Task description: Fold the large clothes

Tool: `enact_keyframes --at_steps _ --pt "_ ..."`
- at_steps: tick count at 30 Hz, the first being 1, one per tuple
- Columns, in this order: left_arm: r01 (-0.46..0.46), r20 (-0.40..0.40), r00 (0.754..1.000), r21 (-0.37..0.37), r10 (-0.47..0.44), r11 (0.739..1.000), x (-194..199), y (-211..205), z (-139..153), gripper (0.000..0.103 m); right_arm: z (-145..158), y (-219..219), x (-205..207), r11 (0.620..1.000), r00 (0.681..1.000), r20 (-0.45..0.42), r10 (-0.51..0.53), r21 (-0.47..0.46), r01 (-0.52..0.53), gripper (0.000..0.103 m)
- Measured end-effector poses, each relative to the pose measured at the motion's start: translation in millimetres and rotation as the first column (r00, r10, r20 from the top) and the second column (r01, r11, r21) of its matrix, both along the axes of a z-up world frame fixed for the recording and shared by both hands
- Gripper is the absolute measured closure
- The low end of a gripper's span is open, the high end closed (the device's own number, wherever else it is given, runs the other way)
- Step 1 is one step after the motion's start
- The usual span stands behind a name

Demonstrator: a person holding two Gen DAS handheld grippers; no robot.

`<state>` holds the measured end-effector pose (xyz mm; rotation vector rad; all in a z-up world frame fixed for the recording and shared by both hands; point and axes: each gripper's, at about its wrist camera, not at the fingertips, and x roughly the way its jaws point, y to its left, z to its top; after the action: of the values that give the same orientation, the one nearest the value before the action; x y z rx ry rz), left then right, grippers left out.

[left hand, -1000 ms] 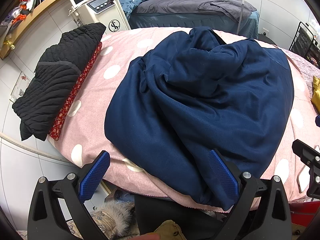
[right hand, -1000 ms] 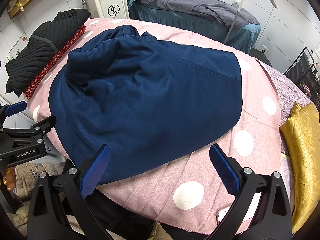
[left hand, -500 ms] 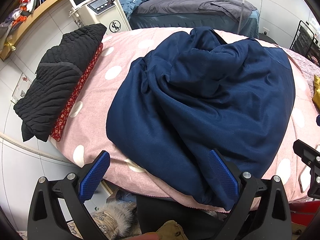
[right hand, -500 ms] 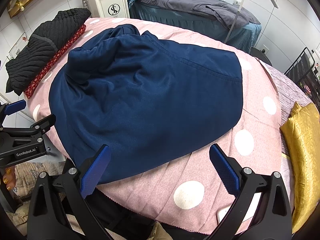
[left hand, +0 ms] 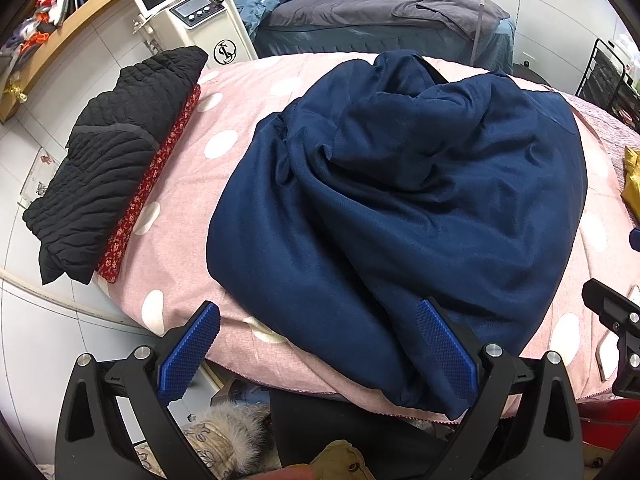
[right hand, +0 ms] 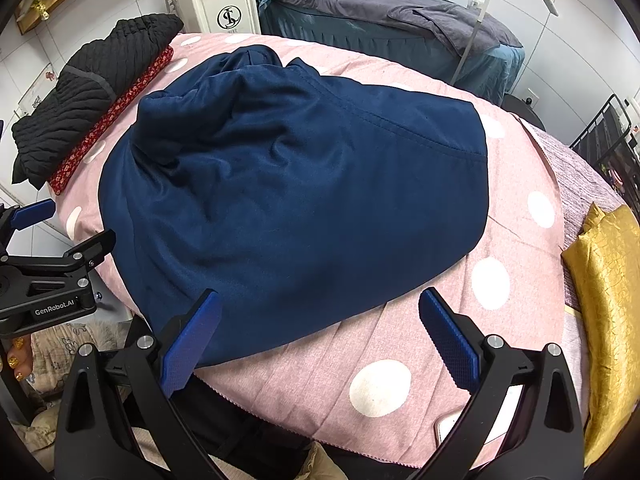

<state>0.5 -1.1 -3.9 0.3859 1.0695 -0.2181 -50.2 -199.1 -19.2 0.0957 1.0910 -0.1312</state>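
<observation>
Both the left tool (left hand: 318, 354) and right tool (right hand: 320, 350) are hanging wide apart, holding nothing, over the crumpled navy garment (right hand: 296, 200) lying on the pink bed (right hand: 400, 344).

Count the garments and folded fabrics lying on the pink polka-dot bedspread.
4. A crumpled navy blue garment in the middle; a folded black quilted jacket stacked on a red floral fabric at the left edge; a shiny gold fabric at the right edge. Others may be out of frame.

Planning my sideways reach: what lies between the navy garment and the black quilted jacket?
Only the red floral cloth edging the black quilted jacket, then bare pink dotted cover up to the navy garment; left wrist view.
</observation>
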Motion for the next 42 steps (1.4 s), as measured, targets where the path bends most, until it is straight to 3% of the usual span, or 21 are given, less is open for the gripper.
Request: enact_keyframes --at_steps 34,42 --pt "0.014 -0.055 0.998 -0.062 -0.018 0.998 9 3 -11 0.006 -8 -4 9 1.0 1.0 -0.022 -0.002 0.016 0.002 0.006" --pt "-0.058 -0.107 0.993 -0.083 0.049 0.995 27 25 -23 0.006 -7 -32 14 0.985 0.997 0.035 -0.063 0.166 0.056 0.006"
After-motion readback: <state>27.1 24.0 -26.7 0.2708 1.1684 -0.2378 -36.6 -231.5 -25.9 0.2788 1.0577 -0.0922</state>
